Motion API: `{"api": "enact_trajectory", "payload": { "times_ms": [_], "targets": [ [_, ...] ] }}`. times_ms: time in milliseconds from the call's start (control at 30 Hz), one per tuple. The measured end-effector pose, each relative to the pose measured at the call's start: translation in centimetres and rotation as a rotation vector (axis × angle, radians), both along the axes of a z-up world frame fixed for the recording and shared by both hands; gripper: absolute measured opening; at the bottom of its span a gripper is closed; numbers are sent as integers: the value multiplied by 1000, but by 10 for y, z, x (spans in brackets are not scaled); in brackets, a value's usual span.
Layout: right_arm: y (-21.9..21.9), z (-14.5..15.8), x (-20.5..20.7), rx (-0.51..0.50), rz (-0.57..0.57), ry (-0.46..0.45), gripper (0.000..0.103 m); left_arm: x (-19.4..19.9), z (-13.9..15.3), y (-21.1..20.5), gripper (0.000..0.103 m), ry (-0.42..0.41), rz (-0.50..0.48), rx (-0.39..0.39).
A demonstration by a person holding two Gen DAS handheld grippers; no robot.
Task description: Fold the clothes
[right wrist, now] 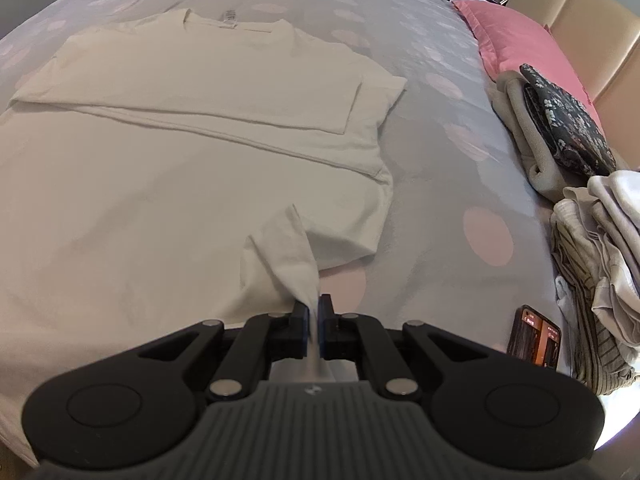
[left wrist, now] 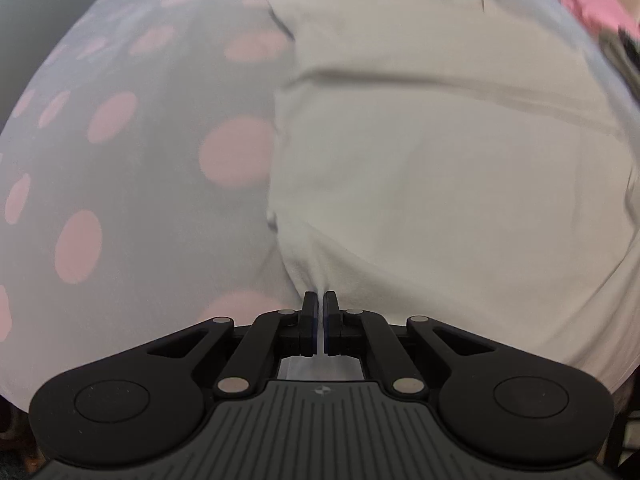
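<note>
Shirt (right wrist: 192,128) is stretching ahead of us toward its collar while we are pinching its near hem in both the left gripper (left wrist: 321,300) and the right gripper (right wrist: 316,304).

Shirt (right wrist: 168,152) soft matt cotton-like cloth; bedsheet (right wrist: 432,152) smooth matt fabric; phone (right wrist: 536,338) glossy.

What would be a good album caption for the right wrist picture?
Right hand-held gripper pinching the hem of a cream T-shirt spread on a polka-dot bedspread.

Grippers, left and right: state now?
Left gripper: shut on the white T-shirt hem.
Right gripper: shut on the same shirt's fabric.
</note>
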State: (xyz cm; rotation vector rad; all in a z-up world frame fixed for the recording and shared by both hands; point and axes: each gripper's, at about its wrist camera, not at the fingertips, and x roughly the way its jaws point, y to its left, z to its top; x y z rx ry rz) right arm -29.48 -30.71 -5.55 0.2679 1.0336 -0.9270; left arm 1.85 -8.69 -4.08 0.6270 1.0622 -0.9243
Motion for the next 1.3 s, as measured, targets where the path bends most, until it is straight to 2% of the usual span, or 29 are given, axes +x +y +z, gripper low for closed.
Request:
{"api": "enact_trajectory", "payload": {
  "times_ms": [200, 333, 500, 533, 567, 600, 700, 800, 933, 1000, 1167, 1300],
  "targets": [
    [-10, 12, 5, -136, -20, -15, 5, 13, 31, -10, 1, -78, 63, -169],
    [-22, 12, 15, -179, -37, -23, 5, 21, 33, -33, 1, -152, 77, -243],
    [-30, -2, 26, -181, -45, 25, 7, 17, 20, -52, 1, -204, 59, -203],
    [-30, -5, 28, -187, -43, 37, 12, 17, 15, -54, 2, -204, 61, -188],
    [-29, -7, 28, -198, -40, 47, 23, 17, 12, -55, 2, -207, 64, -176],
    [-27, -8, 28, -212, -36, 53, 28, 16, 9, -55, 2, -216, 68, -168],
    [-21, -9, 27, -250, -28, 68, 33, 4, 9, -52, 10, -281, 59, -155],
    [-15, -4, 23, -278, -37, 46, 44, -12, 12, -49, 10, -369, 31, -158],
    [1, 4, 20, -360, -26, 6, 63, -34, 23, -45, 14, -466, -21, -207],
    [11, 8, 21, -390, 7, -16, 69, -43, 28, -45, 14, -471, -62, -226],
    [43, 10, 27, -437, 184, -24, 69, -71, 29, -46, 14, -488, -173, -267],
    [69, 8, 26, -406, 362, -23, 69, -94, 22, -46, 14, -473, -309, -251]
  ]
}}
